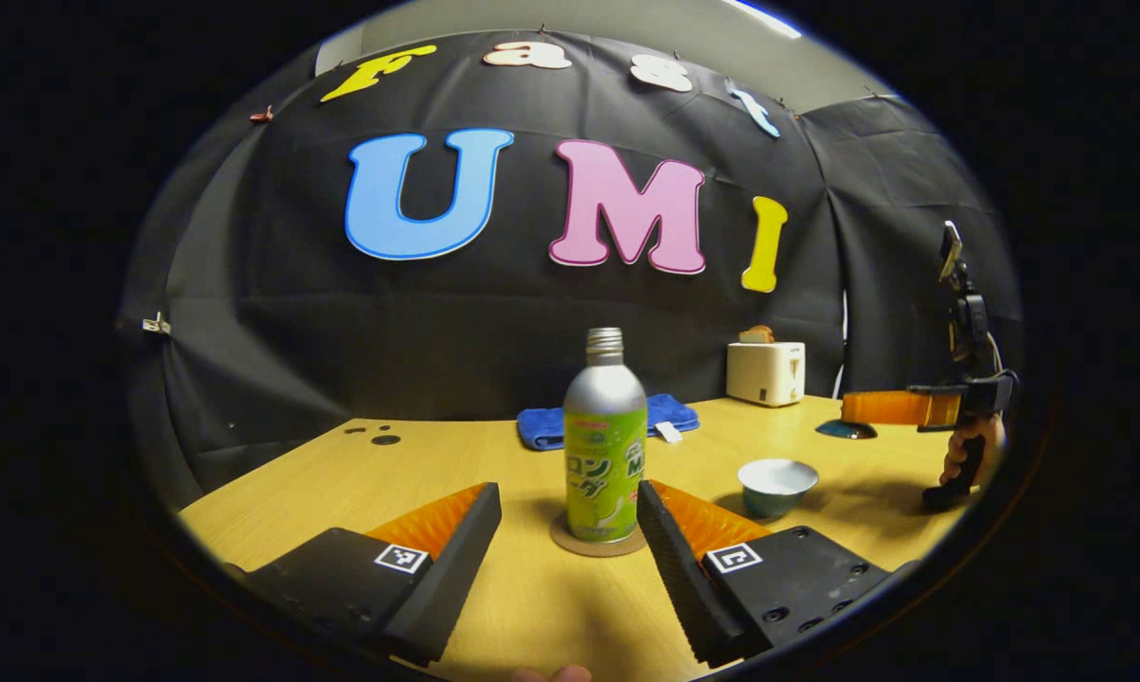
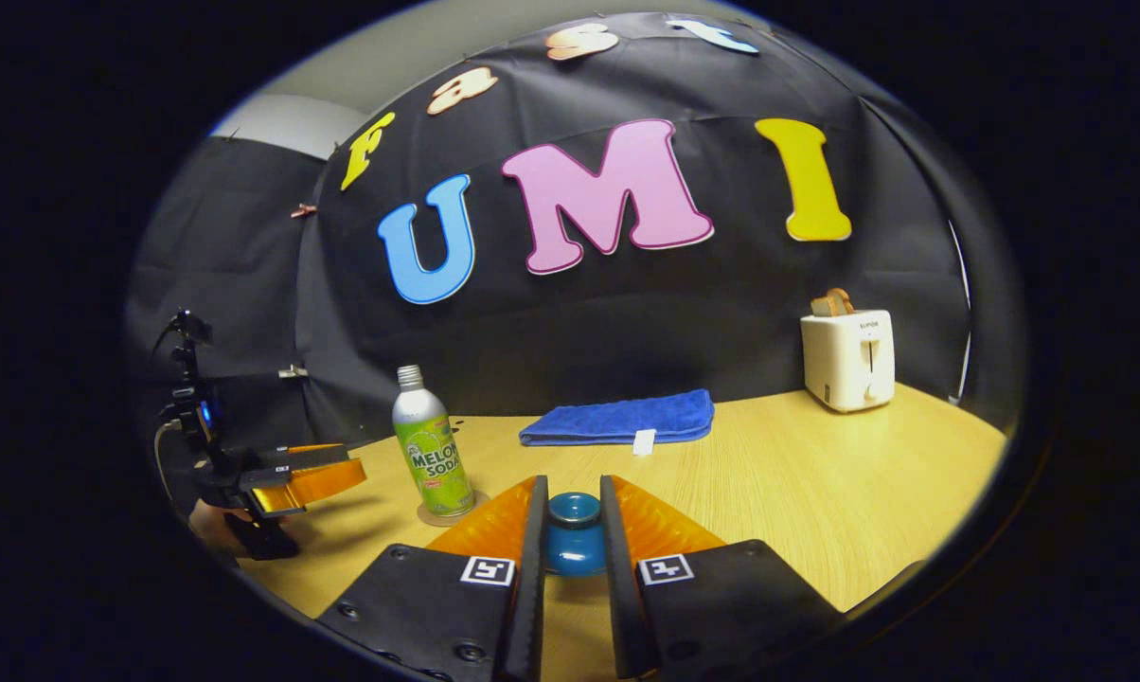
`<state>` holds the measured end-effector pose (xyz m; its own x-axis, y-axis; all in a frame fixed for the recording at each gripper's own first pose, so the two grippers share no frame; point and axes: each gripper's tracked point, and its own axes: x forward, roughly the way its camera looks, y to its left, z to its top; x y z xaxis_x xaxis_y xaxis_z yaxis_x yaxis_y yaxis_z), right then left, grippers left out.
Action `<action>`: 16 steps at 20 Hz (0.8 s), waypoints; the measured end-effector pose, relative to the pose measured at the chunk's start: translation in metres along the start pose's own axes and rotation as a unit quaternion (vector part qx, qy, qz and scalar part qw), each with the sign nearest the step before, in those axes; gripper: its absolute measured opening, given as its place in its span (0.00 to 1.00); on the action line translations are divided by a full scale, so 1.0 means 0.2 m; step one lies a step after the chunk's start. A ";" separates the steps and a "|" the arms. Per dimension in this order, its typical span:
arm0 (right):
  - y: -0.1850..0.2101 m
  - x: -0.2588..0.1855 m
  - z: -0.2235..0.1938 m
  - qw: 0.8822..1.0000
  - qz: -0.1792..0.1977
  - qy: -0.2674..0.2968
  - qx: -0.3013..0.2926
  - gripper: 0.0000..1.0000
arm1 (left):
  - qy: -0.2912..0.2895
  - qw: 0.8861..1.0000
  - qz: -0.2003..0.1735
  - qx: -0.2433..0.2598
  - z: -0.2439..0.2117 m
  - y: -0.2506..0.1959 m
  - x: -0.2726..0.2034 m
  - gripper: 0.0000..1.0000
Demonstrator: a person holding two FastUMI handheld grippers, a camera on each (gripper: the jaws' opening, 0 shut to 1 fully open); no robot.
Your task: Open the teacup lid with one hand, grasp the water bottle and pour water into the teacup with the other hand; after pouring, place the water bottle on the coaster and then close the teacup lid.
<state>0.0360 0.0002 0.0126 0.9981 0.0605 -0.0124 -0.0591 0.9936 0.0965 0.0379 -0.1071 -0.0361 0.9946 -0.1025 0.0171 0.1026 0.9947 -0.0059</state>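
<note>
Bottle dead ahead of your wide-open left gripper (image 1: 568,530).
Melon soda bottle (image 1: 605,455) upright on coaster (image 1: 570,545); right gripper (image 2: 570,540) clamps teacup lid (image 2: 573,530).

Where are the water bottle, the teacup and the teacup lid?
water bottle (image 1: 605,464), left gripper view, on its green label.
teacup (image 1: 776,486), left gripper view, on its outer wall.
teacup lid (image 2: 574,509), right gripper view, on its knob.

A folded blue towel (image 2: 617,419) lies at the back of the wooden table (image 2: 816,493), close to the black cloth wall, with a small white tag at its front edge. Well to its right stands a white toaster (image 2: 848,359) (a slice of bread (image 2: 831,302) pokes from its top).
</note>
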 end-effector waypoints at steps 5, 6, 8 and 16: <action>0.12 0.16 -0.10 0.998 0.010 0.049 -0.038 0.33 | 0.006 1.000 0.027 0.003 -0.02 0.06 -0.01 0.92; 0.14 0.18 -0.12 0.997 0.010 0.056 -0.042 0.33 | 0.009 1.000 0.025 0.003 -0.01 0.05 0.00 0.92; 0.16 0.20 -0.14 0.997 0.009 0.066 -0.049 0.33 | 0.010 1.000 0.025 0.004 -0.01 0.05 0.01 0.93; 0.17 0.23 -0.24 0.992 0.009 0.109 -0.071 0.33 | 0.010 1.000 0.030 0.004 -0.01 0.05 0.01 0.93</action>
<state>0.0781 0.0417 -0.0333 0.9702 0.0826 -0.2277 -0.0945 0.9946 -0.0419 0.0406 -0.0976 -0.0380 0.9990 -0.0436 -0.0025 0.0436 0.9990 0.0020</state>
